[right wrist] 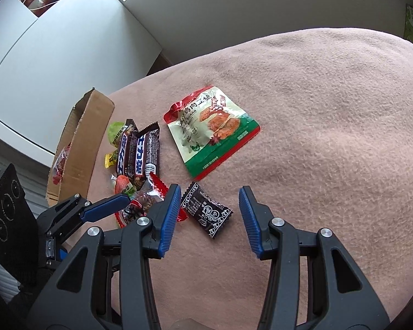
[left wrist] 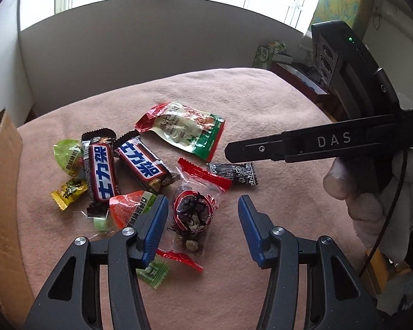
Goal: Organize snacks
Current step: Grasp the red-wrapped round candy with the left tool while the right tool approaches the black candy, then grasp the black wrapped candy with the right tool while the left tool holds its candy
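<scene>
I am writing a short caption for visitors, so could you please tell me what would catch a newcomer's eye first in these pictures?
Two brown chocolate bars with bold blue-and-white lettering lie side by side at the left of a snack pile on the pink blanket. Beyond them lies a large cream pouch edged red and green. Both claws, left and right, gape open just above the snacks.

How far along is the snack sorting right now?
Barely started. The cardboard box shows one red packet inside. Nothing is in hand: the left gripper is open over the clear red-trimmed packet, the right gripper open over the black candy. The chocolate bars and the rest remain on the blanket.
</scene>
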The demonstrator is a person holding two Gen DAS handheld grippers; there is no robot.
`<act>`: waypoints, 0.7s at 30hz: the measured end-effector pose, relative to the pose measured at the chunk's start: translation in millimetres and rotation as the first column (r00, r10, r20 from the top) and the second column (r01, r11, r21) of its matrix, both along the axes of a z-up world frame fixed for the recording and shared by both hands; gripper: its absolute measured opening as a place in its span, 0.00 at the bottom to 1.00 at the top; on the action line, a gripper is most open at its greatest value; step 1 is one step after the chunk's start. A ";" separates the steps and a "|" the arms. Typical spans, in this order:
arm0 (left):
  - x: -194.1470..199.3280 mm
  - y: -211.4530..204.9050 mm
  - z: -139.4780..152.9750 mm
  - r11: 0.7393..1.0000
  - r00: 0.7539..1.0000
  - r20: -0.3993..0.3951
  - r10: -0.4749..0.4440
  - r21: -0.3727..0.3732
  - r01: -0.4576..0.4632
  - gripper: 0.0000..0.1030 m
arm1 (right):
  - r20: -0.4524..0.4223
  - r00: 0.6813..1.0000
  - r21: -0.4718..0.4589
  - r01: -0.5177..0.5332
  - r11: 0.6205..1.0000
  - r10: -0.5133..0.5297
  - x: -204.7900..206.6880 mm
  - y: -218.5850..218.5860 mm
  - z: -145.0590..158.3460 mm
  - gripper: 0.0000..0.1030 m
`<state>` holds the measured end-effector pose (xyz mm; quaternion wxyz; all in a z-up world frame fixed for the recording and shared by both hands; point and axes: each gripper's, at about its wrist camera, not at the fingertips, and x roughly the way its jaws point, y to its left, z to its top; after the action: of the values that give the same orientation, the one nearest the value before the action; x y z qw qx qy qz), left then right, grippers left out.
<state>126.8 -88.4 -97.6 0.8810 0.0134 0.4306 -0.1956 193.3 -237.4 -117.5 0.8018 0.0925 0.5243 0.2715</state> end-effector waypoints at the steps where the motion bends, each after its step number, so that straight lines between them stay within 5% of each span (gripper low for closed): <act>1: -0.6 -0.7 -1.1 1.000 1.000 -0.004 -0.003 0.004 0.003 0.50 | -0.002 1.000 -0.008 -0.005 1.000 0.004 1.1 1.6 -1.4 0.42; 6: 4.5 -8.4 -10.3 0.999 1.000 -0.010 0.009 0.047 -0.008 0.50 | -0.010 0.999 -0.025 -0.045 0.999 0.045 0.3 7.8 -3.4 0.38; 10: 4.2 -9.4 -15.0 0.996 1.000 -0.006 0.020 0.090 -0.020 0.38 | 0.013 0.997 -0.075 -0.081 0.994 0.082 -4.2 11.6 -1.2 0.38; 21: 7.6 5.7 -18.5 0.998 0.998 -0.032 0.062 0.025 -0.061 0.34 | 0.097 0.961 -0.325 -0.214 0.921 0.258 -21.4 45.7 -2.1 0.38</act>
<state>134.4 -82.7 -116.1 0.8792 0.0074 0.4475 -0.1635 171.9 -191.6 -119.5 0.8018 -0.1183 0.5112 0.2859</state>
